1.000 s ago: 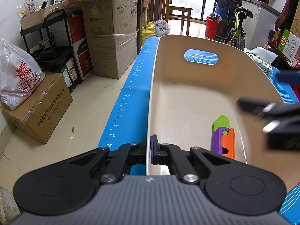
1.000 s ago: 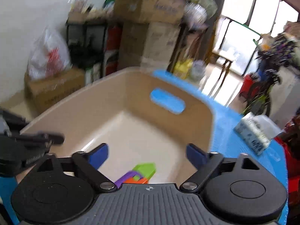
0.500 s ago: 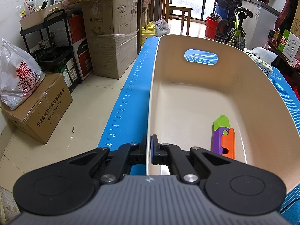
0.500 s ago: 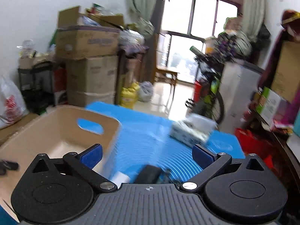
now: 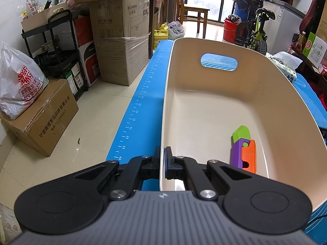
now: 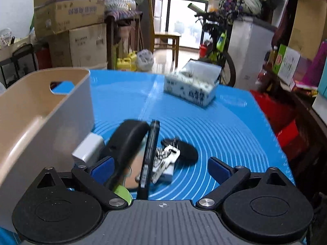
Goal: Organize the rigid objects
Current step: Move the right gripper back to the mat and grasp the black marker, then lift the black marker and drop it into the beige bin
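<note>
My left gripper (image 5: 162,159) is pinched tight on the near rim of the beige bin (image 5: 286,94), one pad outside the wall, one inside. In that view the bin runs from 6 o'clock up to 12, handle cutout in the far wall. A toy block piece (image 5: 243,151) in green, purple and orange lies on the bin floor at about 4 o'clock, close to the right wall. The bin sits on the blue mat (image 5: 141,110), ruler edge at 10 o'clock from the pads.

My right gripper (image 6: 160,168) has its jaws wide and closing slightly, pads pressing on nothing. Between and just past the fingers I see a pile on the mat: a black case (image 6: 126,138) at 11 o'clock, a slim black device (image 6: 150,155) standing on edge at 12, keys (image 6: 166,157) with a black fob (image 6: 184,149) at 1 o'clock. A white block (image 6: 90,148) sits at 10 o'clock, beside the bin's outer wall. Blurred, so I can't tell exactly what touches what. A tissue pack (image 6: 192,85) lies well beyond at 1 o'clock.
</note>
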Demonstrator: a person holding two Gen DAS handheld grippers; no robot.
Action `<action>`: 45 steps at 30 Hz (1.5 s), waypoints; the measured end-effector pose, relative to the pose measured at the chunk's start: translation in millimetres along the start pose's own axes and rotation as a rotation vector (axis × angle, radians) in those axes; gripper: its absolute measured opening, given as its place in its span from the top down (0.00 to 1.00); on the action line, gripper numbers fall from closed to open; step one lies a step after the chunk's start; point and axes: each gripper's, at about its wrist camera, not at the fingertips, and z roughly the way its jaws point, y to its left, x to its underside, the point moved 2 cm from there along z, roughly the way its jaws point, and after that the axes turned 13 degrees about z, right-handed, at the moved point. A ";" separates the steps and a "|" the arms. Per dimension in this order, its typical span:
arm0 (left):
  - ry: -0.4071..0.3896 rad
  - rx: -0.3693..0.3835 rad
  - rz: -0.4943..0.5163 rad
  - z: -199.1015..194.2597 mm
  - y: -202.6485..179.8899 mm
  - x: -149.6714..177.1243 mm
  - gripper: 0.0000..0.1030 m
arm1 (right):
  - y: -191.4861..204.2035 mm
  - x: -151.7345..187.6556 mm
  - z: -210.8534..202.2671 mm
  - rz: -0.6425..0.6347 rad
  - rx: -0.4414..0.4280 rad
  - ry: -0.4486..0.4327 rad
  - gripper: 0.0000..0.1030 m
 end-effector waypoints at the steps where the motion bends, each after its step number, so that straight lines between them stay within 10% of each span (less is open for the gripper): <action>1: 0.000 0.000 0.001 0.0 -0.6 0.0 0.96 | -0.8 2.1 4.7 0.003 0.001 0.012 0.08; 24: -0.001 0.002 -0.003 0.0 0.0 0.1 0.96 | 2.5 15.8 37.0 0.018 -0.065 0.110 0.77; 45: -0.001 0.003 -0.004 0.0 0.8 0.0 0.96 | 15.6 -15.9 -36.8 0.021 -0.157 -0.092 0.77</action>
